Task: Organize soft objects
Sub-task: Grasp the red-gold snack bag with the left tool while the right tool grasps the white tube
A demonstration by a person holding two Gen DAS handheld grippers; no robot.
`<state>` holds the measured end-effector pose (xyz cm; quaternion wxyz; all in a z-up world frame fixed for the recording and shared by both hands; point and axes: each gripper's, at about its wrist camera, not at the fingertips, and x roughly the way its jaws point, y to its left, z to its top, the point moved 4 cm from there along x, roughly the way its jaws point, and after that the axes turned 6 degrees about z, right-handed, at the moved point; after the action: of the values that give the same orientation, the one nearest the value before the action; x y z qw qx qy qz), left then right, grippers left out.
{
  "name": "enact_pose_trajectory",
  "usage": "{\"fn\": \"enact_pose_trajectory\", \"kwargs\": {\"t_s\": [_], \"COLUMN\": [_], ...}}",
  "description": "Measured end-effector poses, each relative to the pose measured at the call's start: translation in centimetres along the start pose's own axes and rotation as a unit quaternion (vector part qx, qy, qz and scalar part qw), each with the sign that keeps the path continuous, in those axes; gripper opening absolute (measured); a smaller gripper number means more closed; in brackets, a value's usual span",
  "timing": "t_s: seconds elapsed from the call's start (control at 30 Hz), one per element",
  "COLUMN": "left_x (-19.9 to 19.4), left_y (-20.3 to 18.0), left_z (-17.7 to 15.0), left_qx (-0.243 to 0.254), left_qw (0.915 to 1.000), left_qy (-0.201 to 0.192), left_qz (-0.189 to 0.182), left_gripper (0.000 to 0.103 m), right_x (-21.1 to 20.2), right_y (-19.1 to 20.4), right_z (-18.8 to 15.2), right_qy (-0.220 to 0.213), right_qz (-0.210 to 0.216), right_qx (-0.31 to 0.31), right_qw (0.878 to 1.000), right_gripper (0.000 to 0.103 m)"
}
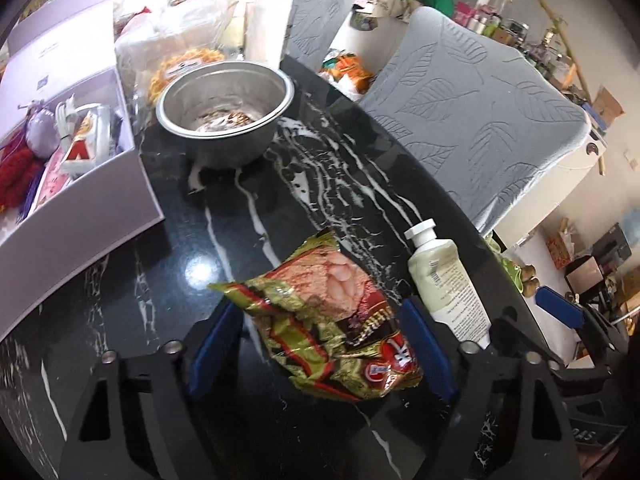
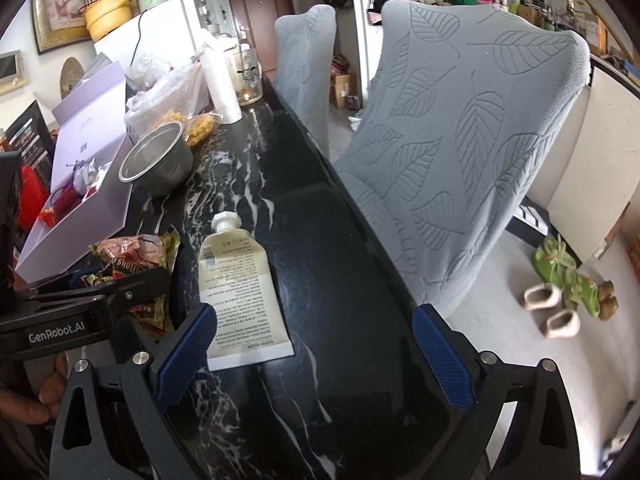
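Left tool squeezes the snack bag, right tool is wide apart w/ nothing in it.

The left tool [image 1: 320, 336] has its blue pads on both sides of the crinkly green & red snack bag [image 1: 332, 312], pressing it in; the bag sits on the black shiny surface [image 1: 180, 260] w/ white streaks. Just beside the bag on its right lies a cream tube [image 1: 444, 280] w/ a white cap, flat on the surface, cap pointing away. The right tool [image 2: 316, 356] hangs over the near end of the tube [image 2: 240, 284]; its left pad is right by the tube's edge, but the pads don't pinch it. Further back stands a metal bowl [image 1: 226, 114], & left of it an open white box [image 1: 80, 152] w/ small stuff inside. Two grey leaf-pattern chairs [image 2: 472, 152] stand along the surface's far side.
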<state>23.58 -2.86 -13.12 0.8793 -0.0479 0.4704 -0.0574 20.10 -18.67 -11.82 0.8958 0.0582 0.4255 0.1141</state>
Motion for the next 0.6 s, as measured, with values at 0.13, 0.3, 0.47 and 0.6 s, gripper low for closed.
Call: {"fn": "enact_pose_trajectory", "kwargs": {"t_s": [0.13, 0.3, 0.47, 0.6], "left_x": [0.2, -0.2, -1.7, -3.3], "left_y": [-0.5, 0.0, 2.4, 4.3], "left_z": [0.0, 0.0, -0.3, -1.1], "left_qx": [0.021, 0.020, 0.018, 0.012], "left_qw": [0.9997, 0.9996, 0.9998, 0.9995], "left_qy": [-0.011, -0.002, -0.008, -0.017], "left_qz": [-0.003, -0.021, 0.004, 0.025], "left_gripper": [0.058, 0.052, 0.052, 0.052], "right_x": [1.2, 2.3, 3.3, 3.8], "right_y": [0.6, 1.9, 3.5, 5.2], "right_z": [-0.1, 0.1, 0.7, 0.9], "right_qy": [0.011, 0.016, 0.016, 0.025], "right_qz": [0.008, 0.009, 0.009, -0.008], "right_qx": [-0.009, -0.034, -0.060, -0.095], "right_qw": [1.000, 0.999, 0.998, 0.995], "right_gripper": [0.100, 0.100, 0.088, 0.067]}}
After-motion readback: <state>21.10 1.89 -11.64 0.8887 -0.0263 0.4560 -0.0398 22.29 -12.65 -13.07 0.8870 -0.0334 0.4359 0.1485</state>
